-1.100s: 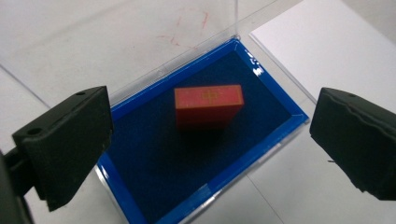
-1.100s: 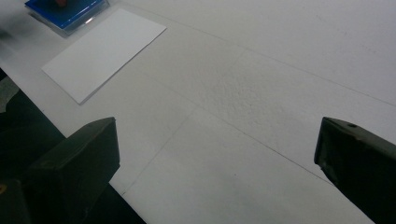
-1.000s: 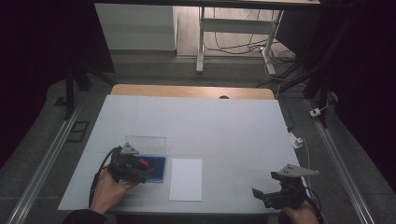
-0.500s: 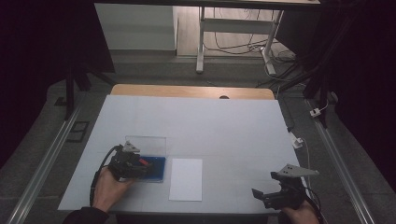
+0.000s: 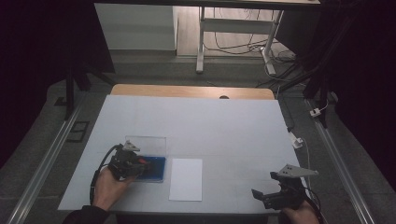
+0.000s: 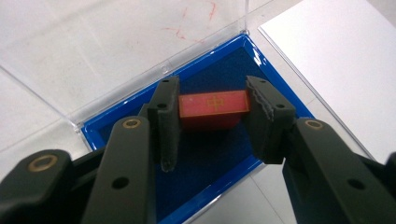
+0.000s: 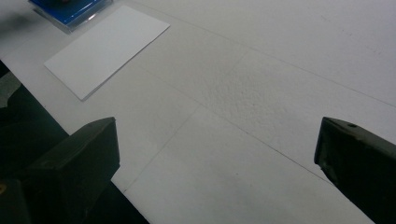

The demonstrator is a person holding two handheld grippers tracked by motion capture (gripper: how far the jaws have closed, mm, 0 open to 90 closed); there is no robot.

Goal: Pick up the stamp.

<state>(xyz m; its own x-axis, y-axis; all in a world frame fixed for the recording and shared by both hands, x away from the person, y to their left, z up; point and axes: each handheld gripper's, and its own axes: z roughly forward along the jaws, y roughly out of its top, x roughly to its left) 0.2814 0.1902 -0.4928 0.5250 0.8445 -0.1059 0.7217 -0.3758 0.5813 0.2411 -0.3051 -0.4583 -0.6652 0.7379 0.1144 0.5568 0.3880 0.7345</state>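
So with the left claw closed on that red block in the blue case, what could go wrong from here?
1. The left claw has just closed on the small red rectangular block, gripping only its short ends; it might twist or slip when lifted.
2. The blue-lined case could shift or lift with it.
3. The clear hinged lid stands close behind and might be bumped.

upright clear lid (image 5: 145,143) behind blue tray (image 5: 159,173), white card (image 5: 186,179) beside

Left gripper (image 6: 212,109) has just been closing, its jaws now pressed on a red block between them; right gripper (image 7: 217,154) hovers with jaws spread wide.
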